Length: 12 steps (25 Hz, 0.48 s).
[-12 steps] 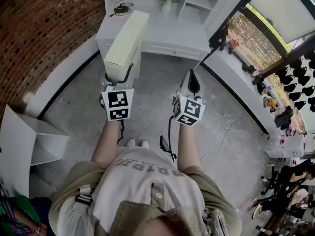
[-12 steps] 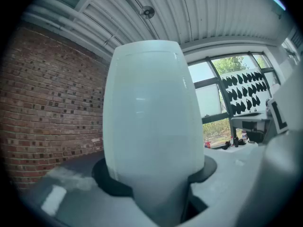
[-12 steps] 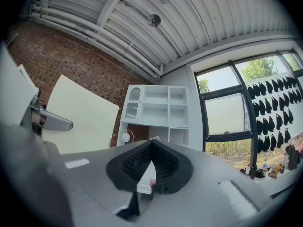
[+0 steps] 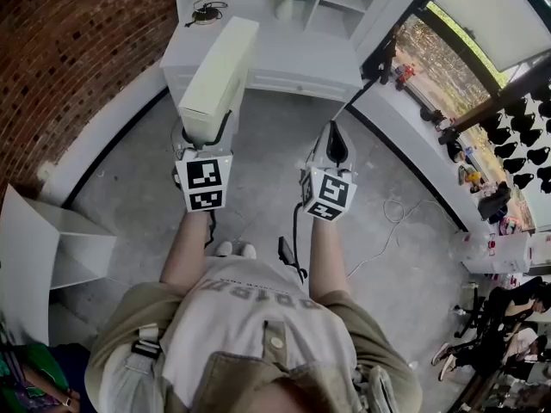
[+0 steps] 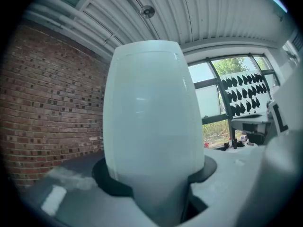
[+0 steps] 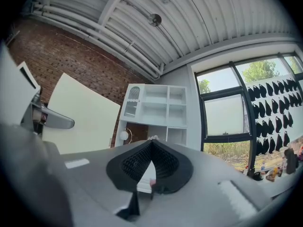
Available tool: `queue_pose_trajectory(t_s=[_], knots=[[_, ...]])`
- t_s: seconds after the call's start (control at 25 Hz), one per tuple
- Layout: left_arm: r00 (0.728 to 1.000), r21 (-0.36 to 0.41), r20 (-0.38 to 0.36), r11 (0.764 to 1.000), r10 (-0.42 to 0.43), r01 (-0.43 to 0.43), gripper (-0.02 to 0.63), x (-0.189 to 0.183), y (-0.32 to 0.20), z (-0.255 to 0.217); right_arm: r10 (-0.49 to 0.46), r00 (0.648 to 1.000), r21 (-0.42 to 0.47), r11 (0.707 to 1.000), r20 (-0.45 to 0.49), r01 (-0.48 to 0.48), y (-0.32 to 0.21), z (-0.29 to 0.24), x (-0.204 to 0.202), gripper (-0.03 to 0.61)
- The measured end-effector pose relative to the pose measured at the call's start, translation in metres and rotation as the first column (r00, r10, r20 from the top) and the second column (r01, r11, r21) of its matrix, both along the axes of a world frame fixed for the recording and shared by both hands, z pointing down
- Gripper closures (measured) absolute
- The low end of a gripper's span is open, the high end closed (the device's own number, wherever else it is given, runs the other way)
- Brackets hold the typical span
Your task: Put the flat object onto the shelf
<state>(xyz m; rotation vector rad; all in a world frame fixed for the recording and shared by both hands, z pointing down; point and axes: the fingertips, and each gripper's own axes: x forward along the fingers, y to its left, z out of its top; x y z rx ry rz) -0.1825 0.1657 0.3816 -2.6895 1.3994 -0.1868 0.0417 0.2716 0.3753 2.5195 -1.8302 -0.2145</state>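
Flat object (image 4: 219, 71) held out, upper left of frame.
Left hand-held gripper (image 4: 207, 134) grasps it; right hand-held gripper (image 4: 334, 144) clenched, empty.

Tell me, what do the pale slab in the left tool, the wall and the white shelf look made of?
Slab: smooth, matte, cream; likely painted board or foam, though the look leaves it open.
Wall: red brick, rough, with visible mortar lines.
Shelf: white, smooth, flat panels; probably painted or laminated wood.
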Motion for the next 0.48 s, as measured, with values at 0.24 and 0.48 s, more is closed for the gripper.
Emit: queue_pose_trajectory(t_s=[0.24, 0.48], knots=[[1.0, -0.02, -0.017, 1.0, 0.002, -0.002, 0.322, 0.021, 0.004, 0.004, -0.006, 1.0, -0.017, 1.0, -0.005, 0.006, 0.003, 0.004, 0.019, 0.577], [0.981, -0.134, -0.194, 0.991, -0.015, -0.011, 0.322, 0.038, 0.0, 0.009, -0.015, 0.996, -0.002, 1.0, 0.087, 0.016, 0.003, 0.009, 0.044, 0.577]])
